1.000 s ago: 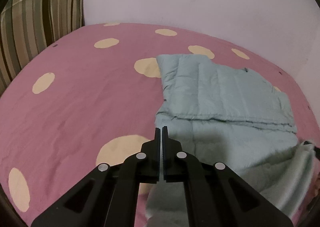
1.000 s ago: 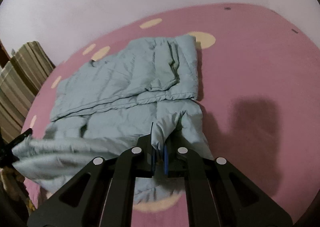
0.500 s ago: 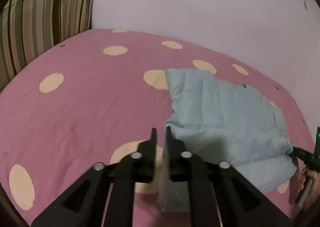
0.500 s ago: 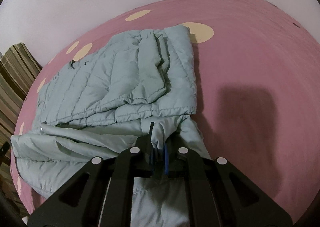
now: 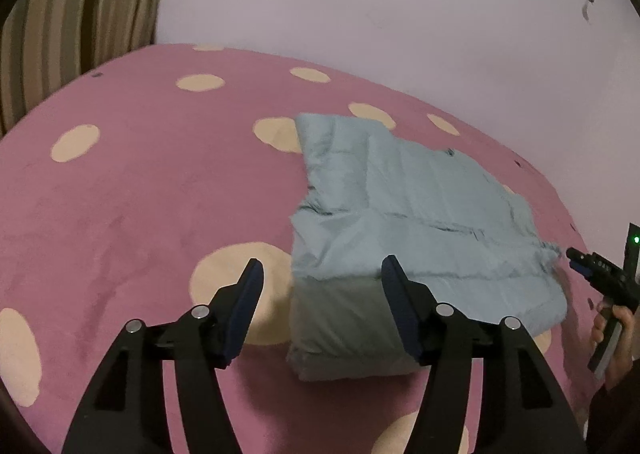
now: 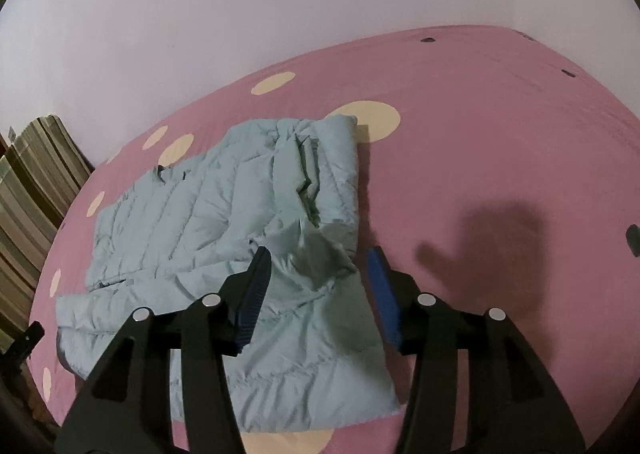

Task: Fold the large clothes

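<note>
Garment: pale blue quilted puffer jacket [image 6: 224, 254], folded over itself, at centre frame on a pink bedspread with cream dots [image 6: 500, 141]. Step, judged: fold just laid, hem released; next move calls for fresh holds for another fold. Left gripper [image 5: 320, 274]: jaws have just been opening, now wide, jacket's corner below them unpinched. Right gripper [image 6: 318, 254]: likewise just opening, cloth beneath, pads clear.

Pale blue jacket [image 5: 400, 213], cream-spotted pink bedspread [image 5: 140, 193]

Two close wrist views, angled down from opposite ends, sharing the folded jacket [image 5: 404, 213] [image 6: 224, 221] on the bed [image 5: 140, 193] [image 6: 500, 125].
</note>
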`<state>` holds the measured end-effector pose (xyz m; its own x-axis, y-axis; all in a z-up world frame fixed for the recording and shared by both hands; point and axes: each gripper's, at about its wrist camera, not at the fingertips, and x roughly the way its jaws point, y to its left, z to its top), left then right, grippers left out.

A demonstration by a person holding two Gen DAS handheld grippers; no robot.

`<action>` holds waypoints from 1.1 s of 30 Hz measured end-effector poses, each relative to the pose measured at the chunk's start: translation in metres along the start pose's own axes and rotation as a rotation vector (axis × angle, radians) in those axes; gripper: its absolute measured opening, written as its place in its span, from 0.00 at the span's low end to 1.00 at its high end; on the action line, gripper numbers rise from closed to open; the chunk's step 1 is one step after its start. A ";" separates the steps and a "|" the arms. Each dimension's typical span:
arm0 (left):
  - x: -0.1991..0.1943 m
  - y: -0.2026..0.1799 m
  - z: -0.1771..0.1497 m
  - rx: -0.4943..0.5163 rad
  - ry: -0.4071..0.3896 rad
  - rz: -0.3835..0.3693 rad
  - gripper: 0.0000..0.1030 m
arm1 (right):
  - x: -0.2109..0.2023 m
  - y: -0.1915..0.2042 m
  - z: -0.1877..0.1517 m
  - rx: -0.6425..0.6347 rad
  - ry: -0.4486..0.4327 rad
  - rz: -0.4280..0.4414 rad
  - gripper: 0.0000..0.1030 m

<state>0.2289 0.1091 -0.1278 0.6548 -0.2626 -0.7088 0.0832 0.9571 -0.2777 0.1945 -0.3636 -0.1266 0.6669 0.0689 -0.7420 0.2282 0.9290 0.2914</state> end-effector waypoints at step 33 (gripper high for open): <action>0.052 -0.031 0.015 0.115 0.029 0.086 0.02 | 0.045 0.011 -0.021 -0.191 0.097 -0.023 0.05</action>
<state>0.2717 0.0677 -0.1463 0.6410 -0.1811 -0.7458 0.1148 0.9835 -0.1401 0.2124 -0.3424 -0.1690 0.5895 0.0731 -0.8044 0.0980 0.9821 0.1610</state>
